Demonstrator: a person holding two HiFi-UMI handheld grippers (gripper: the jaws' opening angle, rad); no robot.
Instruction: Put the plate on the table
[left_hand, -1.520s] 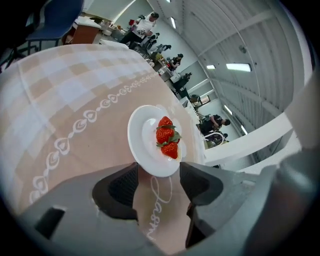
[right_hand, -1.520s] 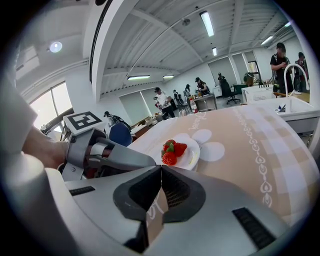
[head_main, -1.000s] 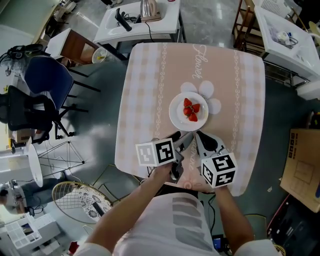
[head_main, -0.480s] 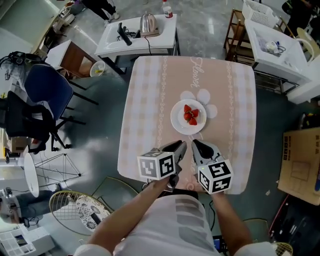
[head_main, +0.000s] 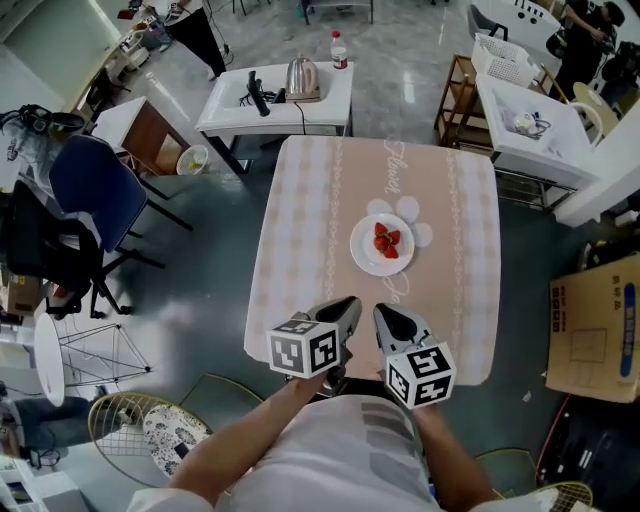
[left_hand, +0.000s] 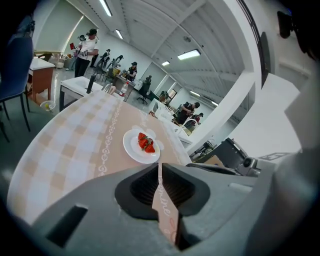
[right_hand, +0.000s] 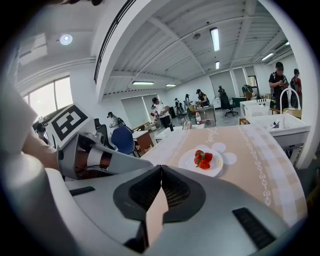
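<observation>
A blue chair (head_main: 95, 170) stands at far left on the floor, and beyond it a white desk (head_main: 322, 108) carries a kettle (head_main: 303, 77) and a bottle (head_main: 338, 50). The table (head_main: 300, 220), under a pink checked cloth, fills the middle of the head view. The plate (head_main: 366, 256) rests flat on it, a little right of centre, on a white flower print, with strawberries (head_main: 387, 240) heaped on it. Both grippers hang over the table's near edge, well apart from the plate and touching nothing. The left gripper (head_main: 350, 302) has its jaws closing: in its own view the tips are as good as touching, with nothing between them and only cloth showing through the slot behind. Just beside it, the right gripper (head_main: 379, 313) has its jaws together, tips meeting, and it too holds nothing. Right of the table stands a white cart (head_main: 520, 150), and nearer the person a cardboard box (head_main: 590, 325) lies on the floor.
</observation>
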